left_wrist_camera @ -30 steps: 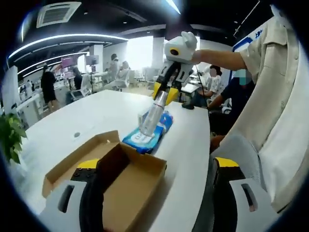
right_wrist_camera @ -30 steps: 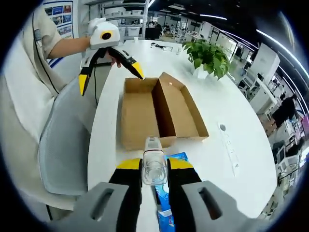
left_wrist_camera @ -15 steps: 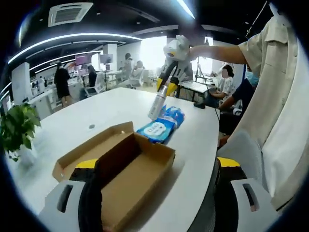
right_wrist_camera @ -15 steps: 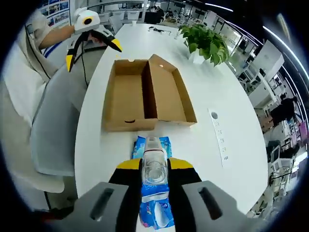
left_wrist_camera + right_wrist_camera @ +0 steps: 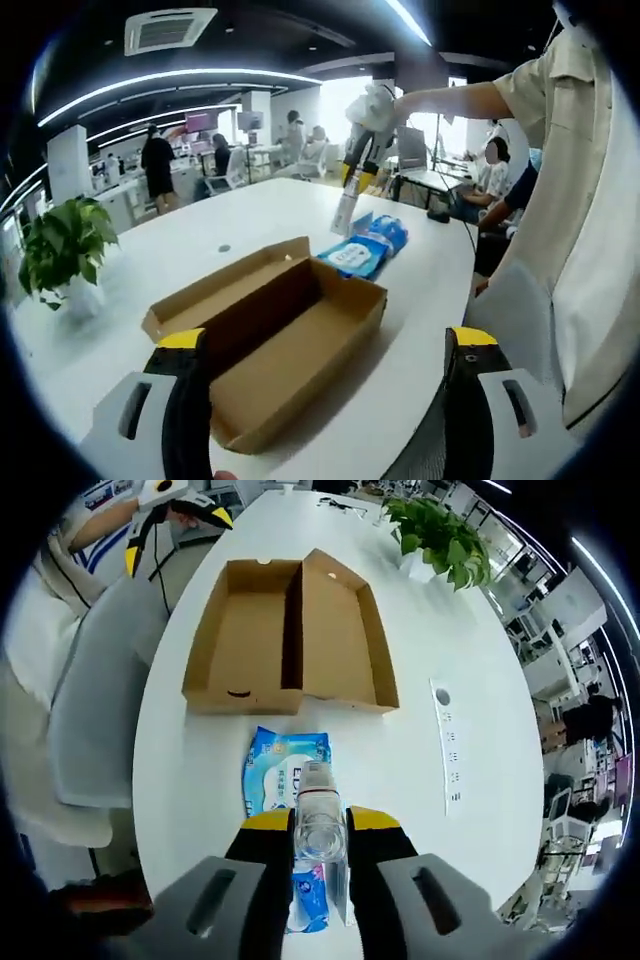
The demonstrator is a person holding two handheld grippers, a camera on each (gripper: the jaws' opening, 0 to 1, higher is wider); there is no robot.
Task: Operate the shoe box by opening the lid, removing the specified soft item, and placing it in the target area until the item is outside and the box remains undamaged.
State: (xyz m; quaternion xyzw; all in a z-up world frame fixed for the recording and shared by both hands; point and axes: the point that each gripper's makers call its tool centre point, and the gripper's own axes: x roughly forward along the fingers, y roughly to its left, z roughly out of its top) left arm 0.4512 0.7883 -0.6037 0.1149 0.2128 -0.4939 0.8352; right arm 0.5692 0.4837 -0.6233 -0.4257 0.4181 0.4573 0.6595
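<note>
Left to right: left gripper [image 5: 325, 400] spread wide and empty over the open box [image 5: 290, 640], now farther back; right gripper [image 5: 320, 842] risen, clamping a clear bottle [image 5: 320, 825] above the wipes pack [image 5: 285, 785] outside the box, suggesting removal done.

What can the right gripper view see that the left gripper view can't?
The right gripper view alone shows the socket strip set into the white table, and looks straight down on everything. The left gripper view alone shows people at far desks. Both show the open cardboard box, the blue wipes pack, the potted plant, and the right hand-held gripper shut on a clear bottle.
</note>
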